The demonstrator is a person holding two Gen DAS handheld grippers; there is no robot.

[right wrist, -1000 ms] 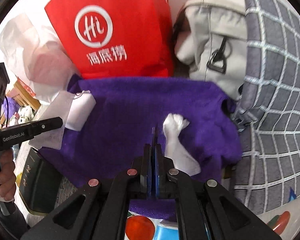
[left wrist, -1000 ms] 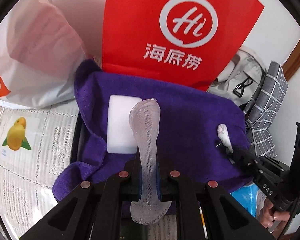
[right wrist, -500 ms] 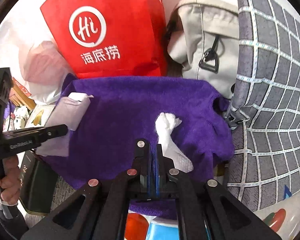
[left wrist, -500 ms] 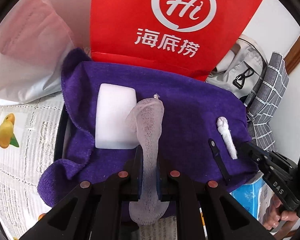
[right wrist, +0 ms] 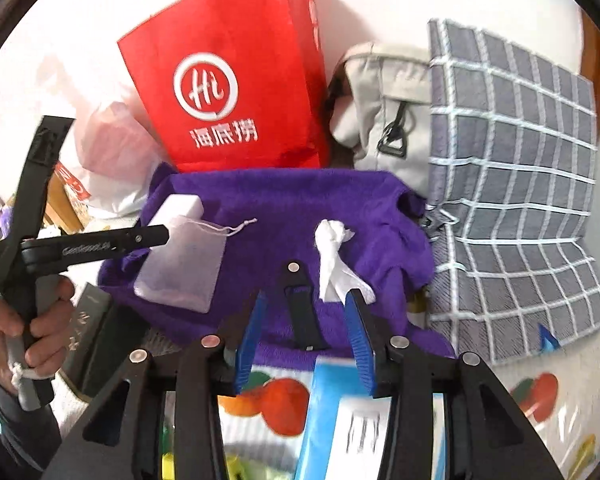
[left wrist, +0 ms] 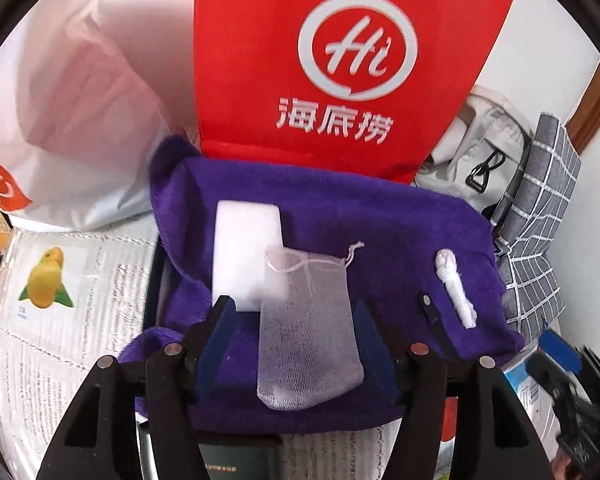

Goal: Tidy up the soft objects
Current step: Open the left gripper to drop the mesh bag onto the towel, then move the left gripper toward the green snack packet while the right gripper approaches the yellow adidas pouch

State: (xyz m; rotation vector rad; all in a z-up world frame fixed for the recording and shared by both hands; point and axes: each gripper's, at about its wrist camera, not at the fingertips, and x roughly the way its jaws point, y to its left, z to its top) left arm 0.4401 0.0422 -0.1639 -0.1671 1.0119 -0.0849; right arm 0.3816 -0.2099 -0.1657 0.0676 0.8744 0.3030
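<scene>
Soft objects lay in a row on the purple towel [left wrist: 400,236]: a white foam block [left wrist: 242,240], a mesh drawstring pouch [left wrist: 306,320] overlapping the block's near corner, and a twisted white tissue [left wrist: 454,280] well apart toward the right edge. Placement on the towel appeared deliberate, the cloth serving as the sorting surface in front of the red paper bag [left wrist: 340,60].

The left gripper [left wrist: 296,340] had its jaws opening, with the pouch lying flat between them; the pads did not press on it. The right gripper [right wrist: 306,320] likewise had its jaws opening; the tissue's lower end lay at the right finger's tip, whether touching could not be told, and nothing was gripped. A loose black strap [right wrist: 302,308] lay on the towel between its fingers.

Against the earlier frames: both sets of jaws had been shut, the left clamped on the pouch, which stood pinched edge-on and now lay spread flat. The right gripper had drawn back and upward from the tissue. Judged: both items released.
</scene>
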